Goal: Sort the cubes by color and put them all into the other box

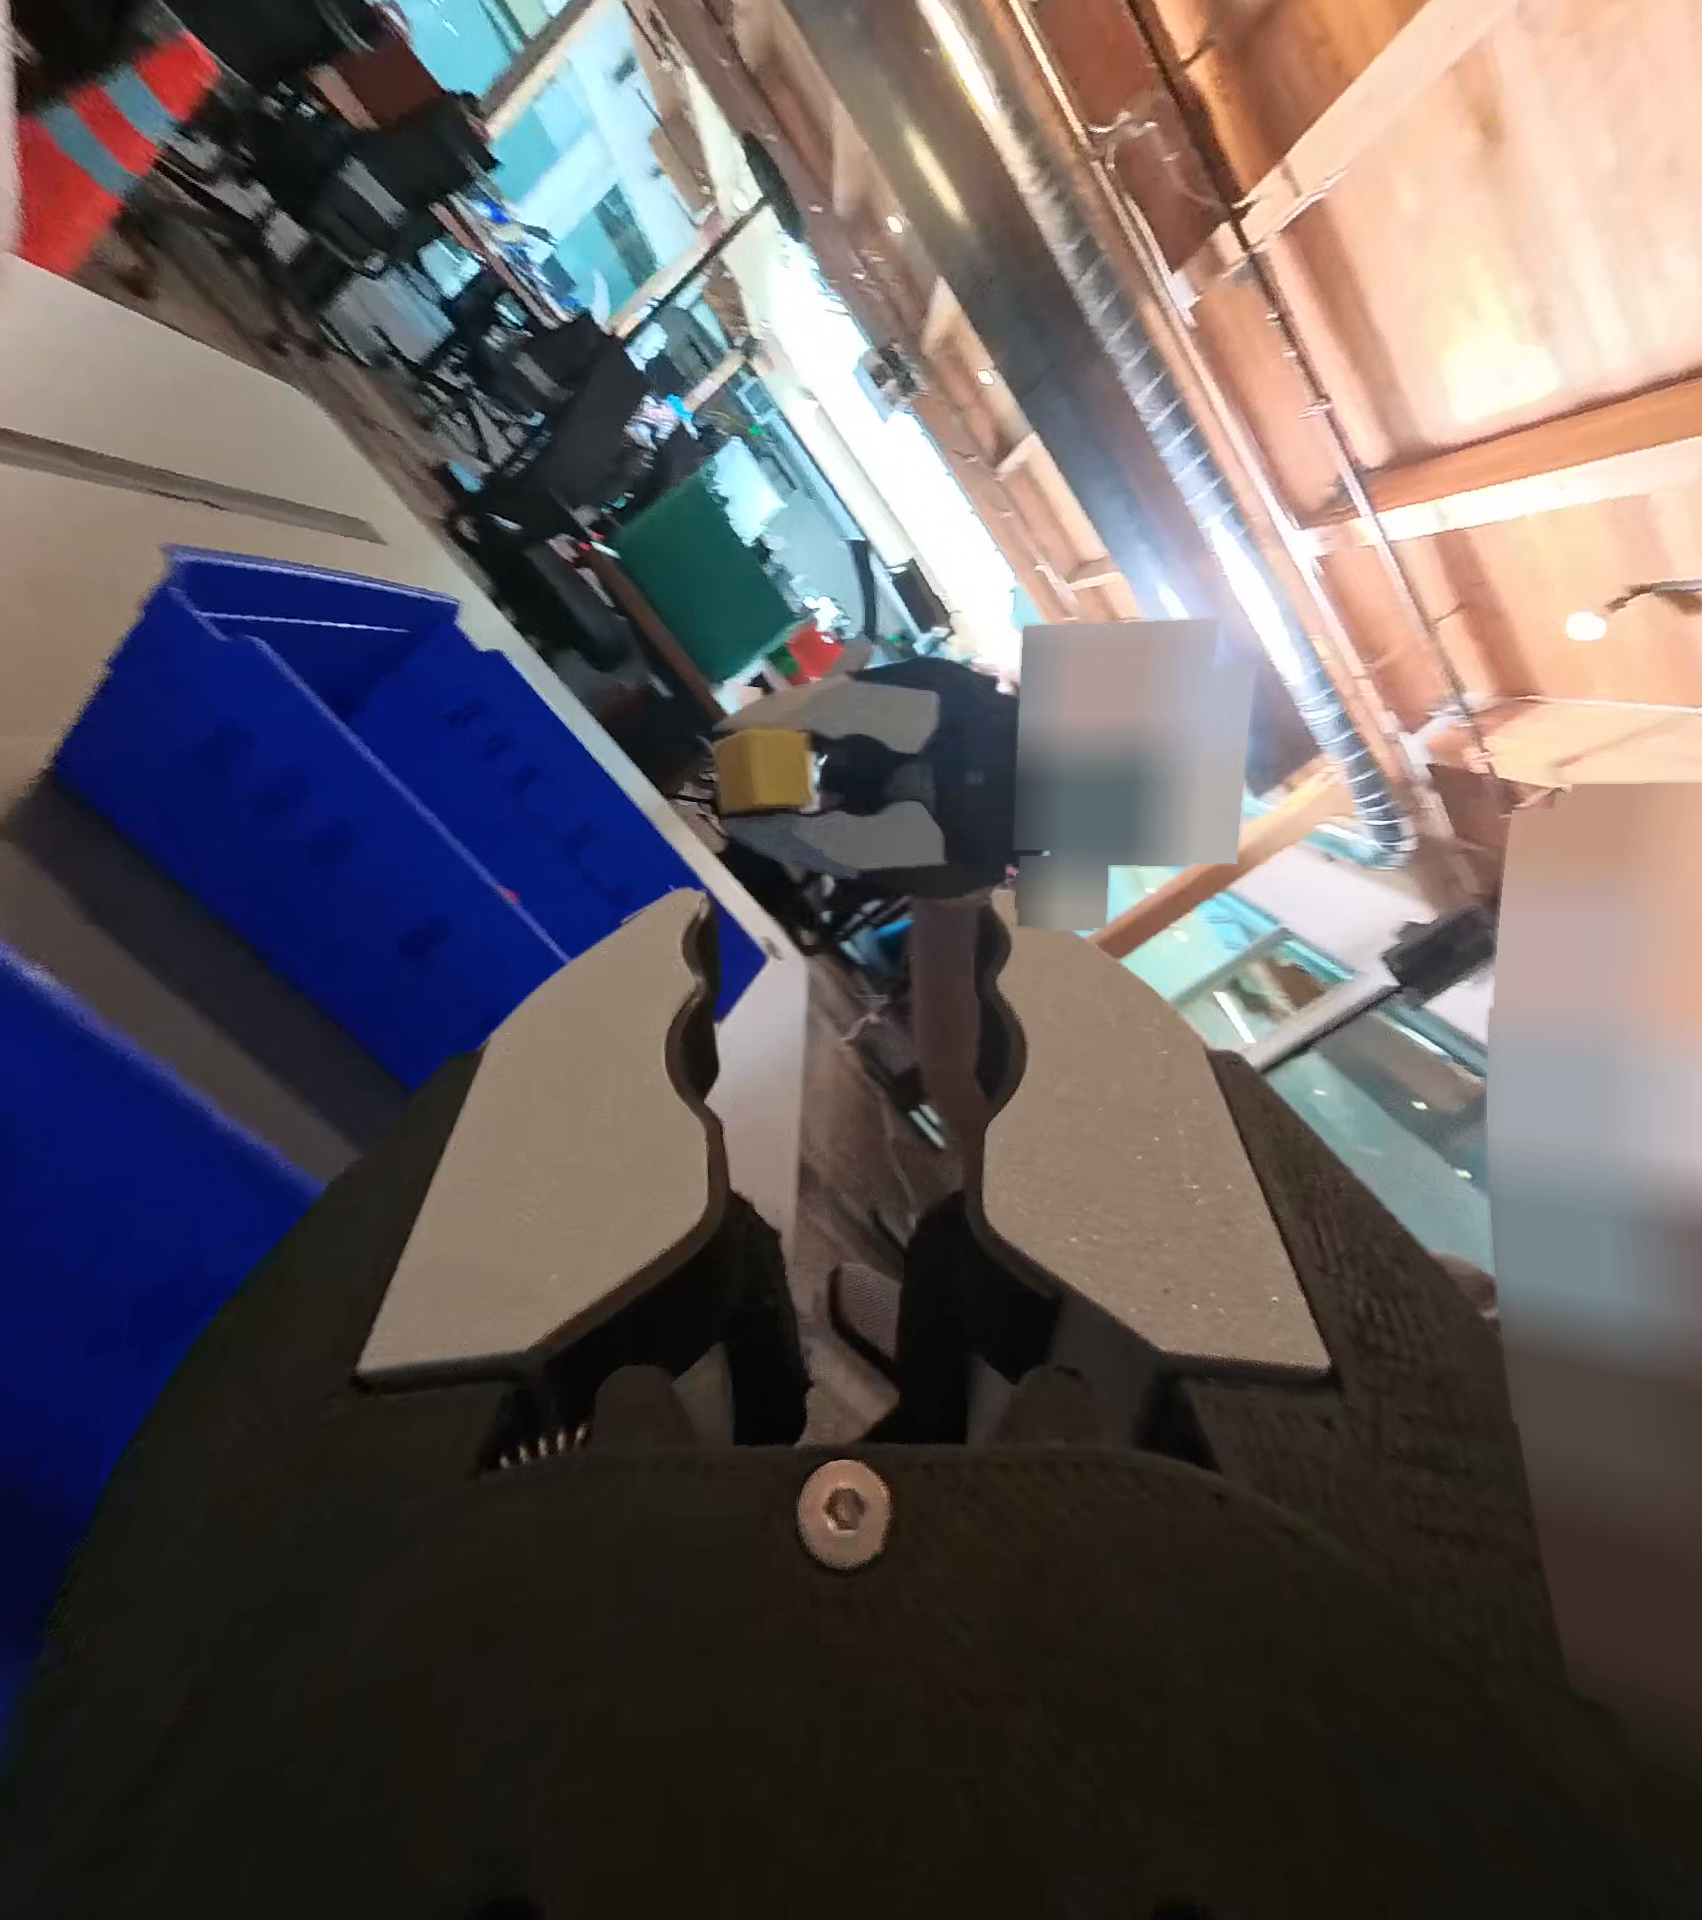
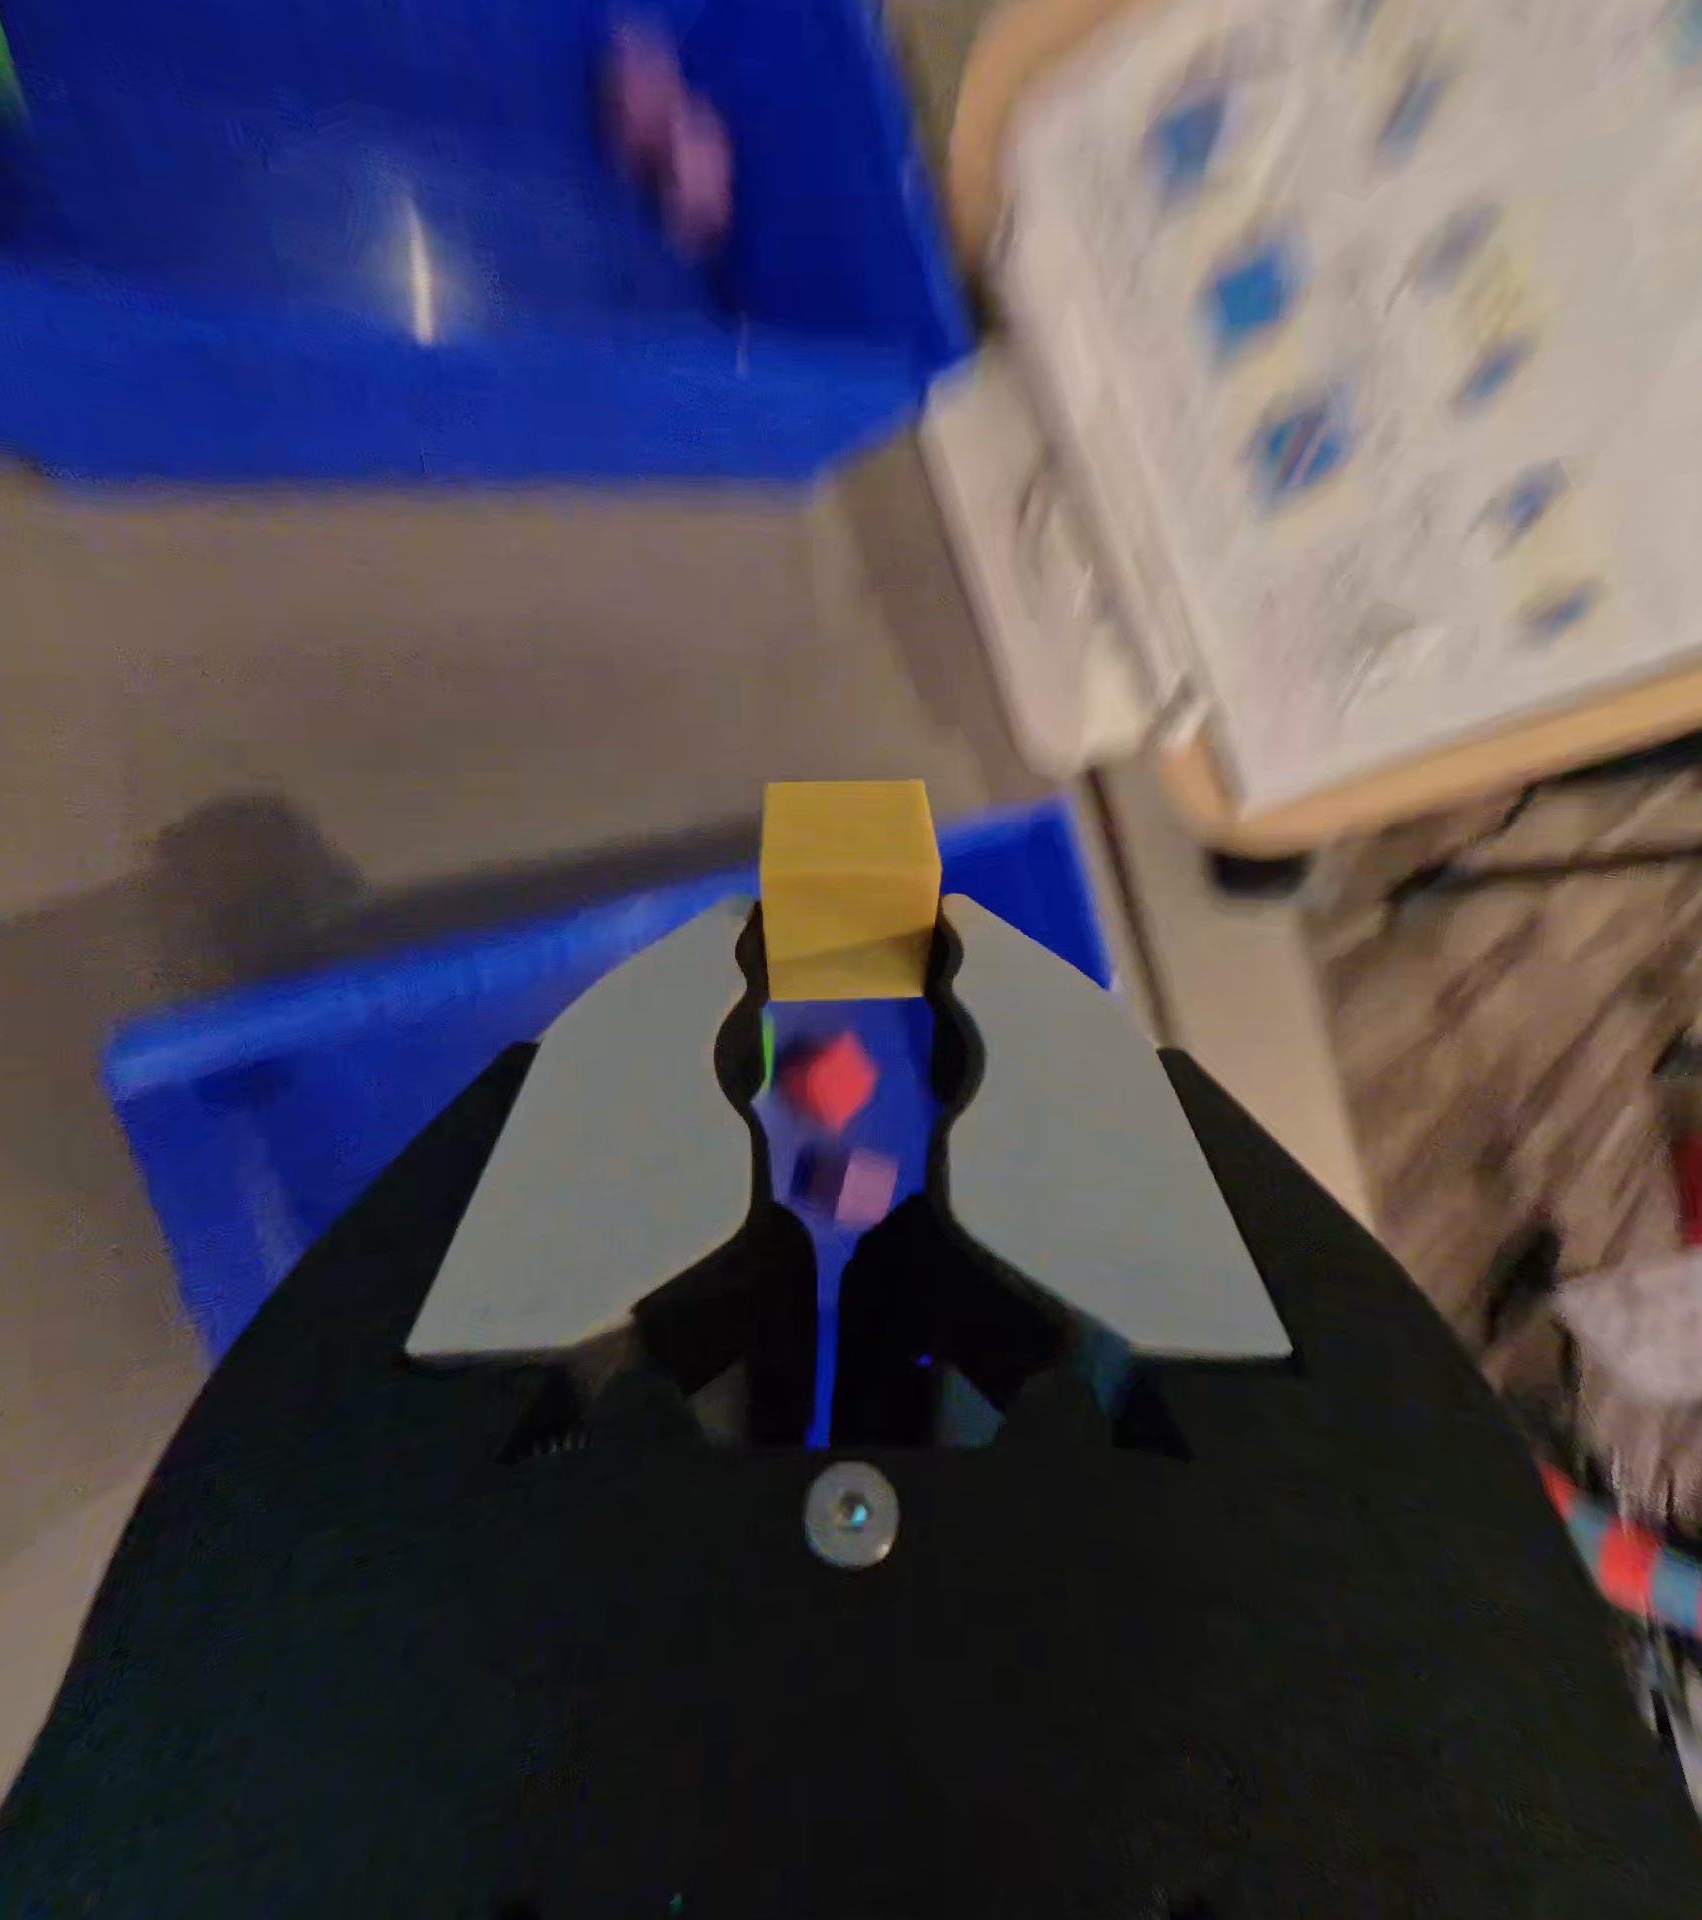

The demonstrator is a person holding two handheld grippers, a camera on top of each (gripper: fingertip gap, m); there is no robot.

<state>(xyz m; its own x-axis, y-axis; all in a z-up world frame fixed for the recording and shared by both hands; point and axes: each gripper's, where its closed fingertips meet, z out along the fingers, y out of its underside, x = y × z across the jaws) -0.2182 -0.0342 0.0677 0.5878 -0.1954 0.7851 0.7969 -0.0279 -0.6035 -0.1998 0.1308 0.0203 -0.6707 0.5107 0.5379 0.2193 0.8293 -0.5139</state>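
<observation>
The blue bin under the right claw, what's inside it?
Through the gap of the right claw, holding a yellow cube, the blue bin shows a red cube and a purple one; the claw covers the rest.

A pale beige table top fills the left half of the right wrist view. A blurred blue bin sits on it at the upper left, and a second blue bin lies at centre left. In the left wrist view the same table runs tilted along the left, bearing blue bins.

Bright glare (ceiling) — heavy blur
</observation>
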